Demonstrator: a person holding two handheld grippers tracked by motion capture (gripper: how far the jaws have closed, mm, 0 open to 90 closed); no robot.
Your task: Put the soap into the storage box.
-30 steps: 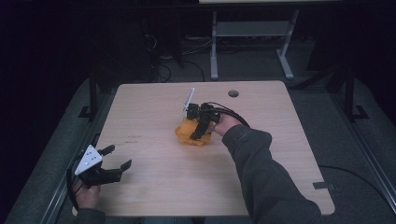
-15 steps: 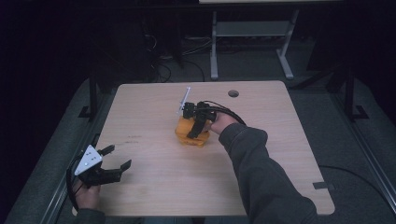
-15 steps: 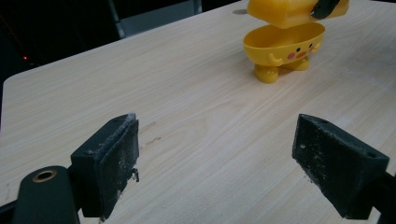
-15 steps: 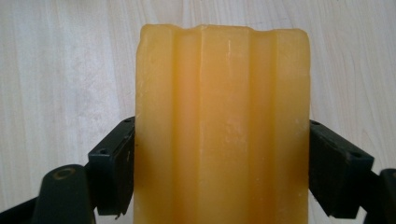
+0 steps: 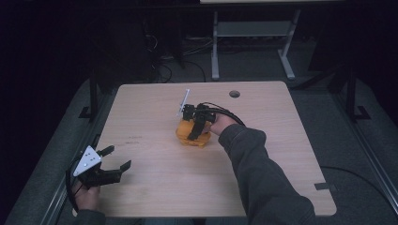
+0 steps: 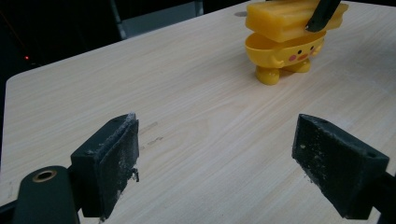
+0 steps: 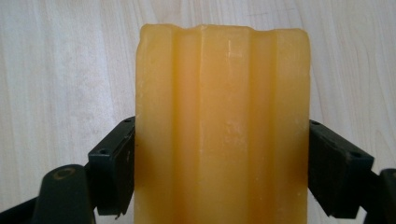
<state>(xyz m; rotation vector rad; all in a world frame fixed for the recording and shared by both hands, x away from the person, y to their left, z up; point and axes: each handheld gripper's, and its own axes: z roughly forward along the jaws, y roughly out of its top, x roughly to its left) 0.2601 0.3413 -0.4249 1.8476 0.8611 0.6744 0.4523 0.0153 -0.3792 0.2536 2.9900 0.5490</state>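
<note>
A ribbed yellow soap-like bar (image 7: 222,116) sits between the jaws of my right gripper (image 7: 222,172), which is shut on its two long sides. In the left gripper view the bar (image 6: 285,21) lies across the top of a yellow duck-faced dish (image 6: 280,51) on little feet. In the high view the right gripper (image 5: 193,133) points down over the dish (image 5: 195,140) at the table's middle. My left gripper (image 5: 118,157) hovers open near the front left edge, with nothing between its pads (image 6: 112,163).
The wooden table (image 5: 263,178) has a round cable hole (image 5: 234,93) at the back right. A metal frame (image 5: 253,37) and cables lie on the dark floor behind. A dark tab (image 5: 325,186) sits at the table's front right edge.
My right gripper has shifted slightly left with the bar, over the dish. The left gripper has stayed where it was, still open.
</note>
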